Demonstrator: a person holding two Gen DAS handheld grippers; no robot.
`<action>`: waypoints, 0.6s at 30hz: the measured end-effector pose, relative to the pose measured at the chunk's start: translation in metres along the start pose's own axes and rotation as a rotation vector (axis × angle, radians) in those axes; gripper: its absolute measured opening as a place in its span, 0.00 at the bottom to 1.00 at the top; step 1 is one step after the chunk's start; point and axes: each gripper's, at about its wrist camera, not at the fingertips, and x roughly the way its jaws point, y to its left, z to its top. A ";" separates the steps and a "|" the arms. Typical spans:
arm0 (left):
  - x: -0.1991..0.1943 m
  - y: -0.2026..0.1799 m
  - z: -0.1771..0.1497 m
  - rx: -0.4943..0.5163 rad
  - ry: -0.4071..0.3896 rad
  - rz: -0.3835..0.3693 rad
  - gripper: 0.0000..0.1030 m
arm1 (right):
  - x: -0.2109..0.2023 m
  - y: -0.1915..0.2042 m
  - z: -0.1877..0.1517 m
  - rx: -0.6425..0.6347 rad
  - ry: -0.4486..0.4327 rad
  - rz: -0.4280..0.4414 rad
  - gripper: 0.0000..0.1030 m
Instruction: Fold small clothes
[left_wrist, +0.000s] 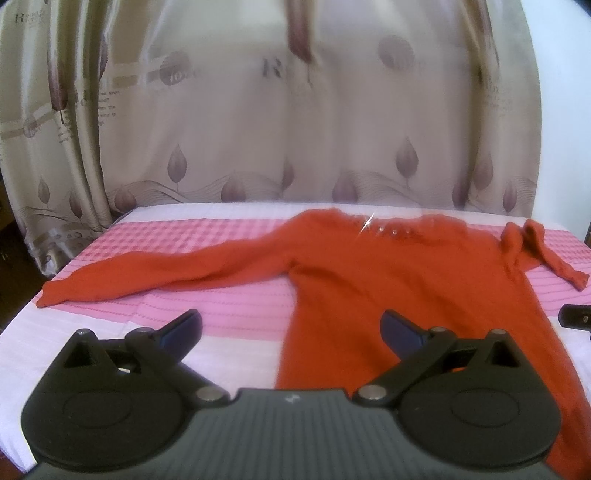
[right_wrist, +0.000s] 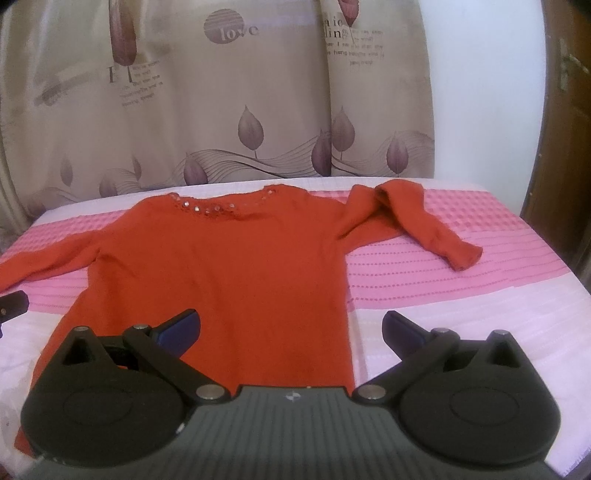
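Now the red sweater (right_wrist: 221, 266) lies flat, front up, on the pink checked cloth (right_wrist: 424, 258) over what looks like a bed; its neckline faces the curtain (right_wrist: 184, 110). Both the left hand-held gripper (left_wrist: 291, 332) and the right hand-held gripper (right_wrist: 291, 332) hover spread above the hem end, holding nothing. A good first move would be pinching a sleeve near its cuff and laying it across the body. The left sleeve (left_wrist: 147, 273) stretches out straight; the right sleeve (right_wrist: 424, 218) is already bent back on itself and wants smoothing first. Nothing blocks either reach
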 end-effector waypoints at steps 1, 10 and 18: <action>0.000 0.000 0.000 0.000 0.001 0.000 1.00 | 0.000 -0.001 0.000 -0.001 0.001 0.001 1.00; 0.030 0.032 0.004 -0.110 0.068 0.022 1.00 | 0.009 -0.004 -0.001 0.002 0.023 0.015 1.00; 0.079 0.127 0.003 -0.311 0.075 0.119 1.00 | 0.022 0.005 -0.004 -0.017 0.052 0.017 1.00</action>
